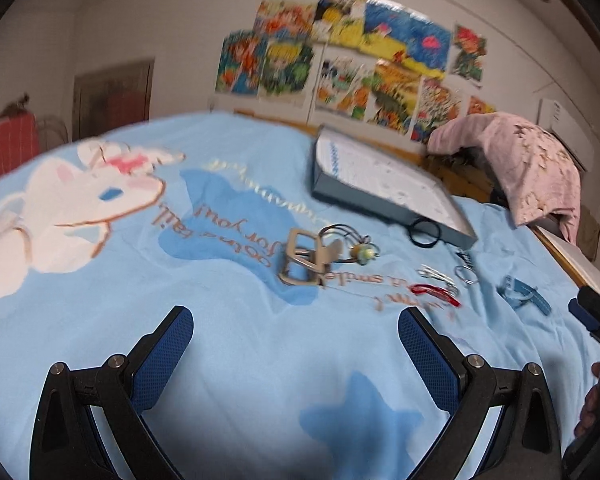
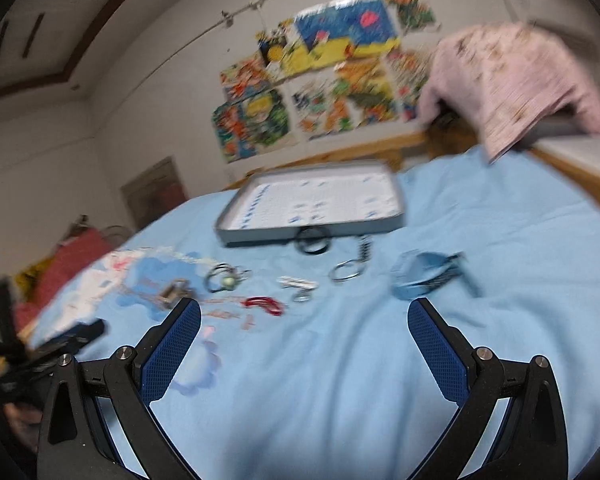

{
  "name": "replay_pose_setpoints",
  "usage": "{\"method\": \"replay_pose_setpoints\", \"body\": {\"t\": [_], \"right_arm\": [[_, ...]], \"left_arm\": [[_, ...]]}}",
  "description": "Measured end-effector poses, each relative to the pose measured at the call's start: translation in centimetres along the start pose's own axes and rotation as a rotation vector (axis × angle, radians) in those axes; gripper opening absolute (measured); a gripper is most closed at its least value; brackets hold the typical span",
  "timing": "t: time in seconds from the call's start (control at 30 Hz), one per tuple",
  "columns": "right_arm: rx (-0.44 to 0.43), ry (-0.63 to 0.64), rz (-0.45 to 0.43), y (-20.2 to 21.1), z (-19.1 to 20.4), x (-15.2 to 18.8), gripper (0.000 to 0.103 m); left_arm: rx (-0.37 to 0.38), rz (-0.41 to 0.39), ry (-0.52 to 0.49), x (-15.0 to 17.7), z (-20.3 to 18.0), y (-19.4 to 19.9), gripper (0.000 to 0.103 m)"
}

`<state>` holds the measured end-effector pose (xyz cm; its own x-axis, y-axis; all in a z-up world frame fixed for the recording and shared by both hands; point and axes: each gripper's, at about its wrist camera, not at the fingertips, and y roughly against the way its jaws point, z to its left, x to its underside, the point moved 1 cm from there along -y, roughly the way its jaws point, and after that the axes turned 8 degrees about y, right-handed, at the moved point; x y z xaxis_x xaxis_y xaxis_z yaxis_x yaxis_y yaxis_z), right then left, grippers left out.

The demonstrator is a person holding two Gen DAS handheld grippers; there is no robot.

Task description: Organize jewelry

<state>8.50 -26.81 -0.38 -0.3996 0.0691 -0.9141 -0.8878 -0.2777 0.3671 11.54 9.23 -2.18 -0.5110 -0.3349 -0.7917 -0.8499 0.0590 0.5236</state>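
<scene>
The left gripper [image 1: 296, 344] hangs over the light blue bedspread [image 1: 240, 360] with its blue-padded jaws spread wide and nothing between them. The right gripper [image 2: 304, 340] does the same, jaws well apart and empty.

From the left wrist view, a beige claw clip [image 1: 306, 256] lies at twelve o'clock beyond the fingertips, with a beaded hair tie [image 1: 364, 252] just beside it at one o'clock. Further toward two o'clock are a red clip [image 1: 436, 292], silver clips [image 1: 436, 274], a key ring [image 1: 466, 274] and a blue strap [image 1: 522, 294]. A black hair band [image 1: 424, 232] rests touching the near wall of the open grey tray [image 1: 340, 196], which sits farthest out at one o'clock.

In the right wrist view the blue strap [image 2: 424, 276] is nearest, at one o'clock just past the right finger; the tray [image 2: 312, 236] lies at twelve.

Both views are motion-blurred, so fine details are uncertain. Nothing seems yet collected; the tray looks empty, so this reads as the approach to a first pick. The next move calls for lowering one gripper onto a single small piece and closing gently against soft fabric.
</scene>
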Motion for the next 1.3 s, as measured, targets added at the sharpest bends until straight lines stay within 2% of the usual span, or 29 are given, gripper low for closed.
{"method": "replay_pose_setpoints", "body": {"t": [0.13, 0.17, 0.2, 0.3, 0.4, 0.5, 0.63, 0.8, 1.0, 1.13, 1.3], "right_arm": [[-0.074, 0.059, 0.039, -4.4, 1.2, -1.1, 0.100], [-0.077, 0.082, 0.045, -5.2, 1.5, -1.2, 0.094], [-0.078, 0.106, 0.056, -6.2, 1.7, -1.3, 0.082], [-0.071, 0.172, 0.107, -9.4, 2.4, -1.3, 0.059], [-0.103, 0.234, 0.163, -12.7, 3.5, -0.9, 0.049], [-0.150, 0.274, 0.203, -14.3, 4.0, -0.6, 0.042], [-0.212, 0.310, 0.280, -16.1, 4.7, 0.6, 0.041], [-0.247, 0.362, 0.336, -18.3, 5.8, 1.6, 0.036], [-0.274, 0.358, 0.371, -19.5, 6.1, 2.5, 0.036], [-0.281, 0.346, 0.361, -19.2, 6.0, 2.7, 0.034], [-0.276, 0.351, 0.363, -19.4, 6.1, 3.0, 0.017]], "left_arm": [[0.030, 0.037, 0.004, -1.7, -0.7, -3.9, 0.103], [0.034, 0.045, -0.017, -2.0, -1.1, -4.8, 0.103], [0.037, 0.054, -0.041, -2.2, -1.6, -5.7, 0.103], [0.045, 0.086, -0.112, -2.5, -2.8, -7.9, 0.101], [0.027, 0.088, -0.181, -2.3, -3.6, -9.5, 0.090], [0.066, 0.106, -0.171, -2.1, -3.3, -10.4, 0.087], [0.109, 0.109, -0.172, -1.8, -3.3, -11.1, 0.085], [0.075, 0.133, -0.176, -1.9, -2.9, -12.7, 0.062], [0.088, 0.115, -0.164, -1.3, -2.5, -12.9, 0.046], [0.106, 0.114, -0.192, -1.1, -3.0, -12.9, 0.046], [0.143, 0.112, -0.228, -0.8, -4.0, -12.5, 0.046]]}}
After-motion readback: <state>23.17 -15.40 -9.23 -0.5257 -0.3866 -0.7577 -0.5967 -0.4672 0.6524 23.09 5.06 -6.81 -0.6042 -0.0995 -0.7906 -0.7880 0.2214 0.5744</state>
